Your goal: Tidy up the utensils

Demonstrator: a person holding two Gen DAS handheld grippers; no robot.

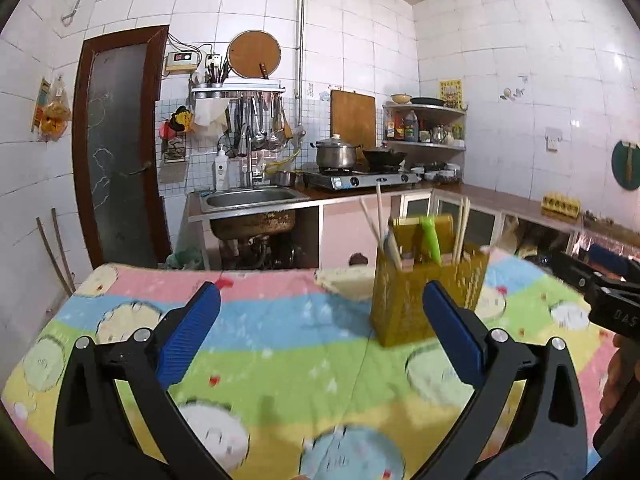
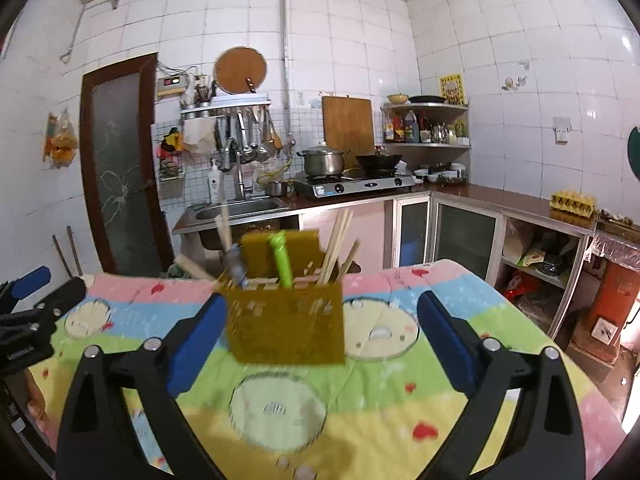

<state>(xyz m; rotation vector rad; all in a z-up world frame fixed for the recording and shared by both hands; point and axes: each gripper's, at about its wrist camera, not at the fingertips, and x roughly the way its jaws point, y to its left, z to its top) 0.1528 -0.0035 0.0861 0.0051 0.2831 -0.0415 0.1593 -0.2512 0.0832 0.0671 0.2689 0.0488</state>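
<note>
A yellow perforated utensil holder (image 1: 404, 308) stands on the colourful cartoon tablecloth (image 1: 280, 344). It holds several wooden chopsticks (image 1: 376, 220) and a green-handled utensil (image 1: 432, 240). My left gripper (image 1: 320, 328) is open and empty, with the holder just beyond its right finger. In the right wrist view the holder (image 2: 286, 320) stands between and just beyond the open fingers of my right gripper (image 2: 322, 336), which is empty. Chopsticks (image 2: 338, 248) and the green handle (image 2: 282, 260) stick out of it. The right gripper also shows at the right edge of the left wrist view (image 1: 608, 288).
The table ends at its far edge, beyond which stand a sink (image 1: 252, 198), a gas stove with a pot and wok (image 1: 360, 176), corner shelves (image 1: 426, 128) and a counter with an egg carton (image 1: 560, 204). A dark door (image 1: 116, 152) is at the left.
</note>
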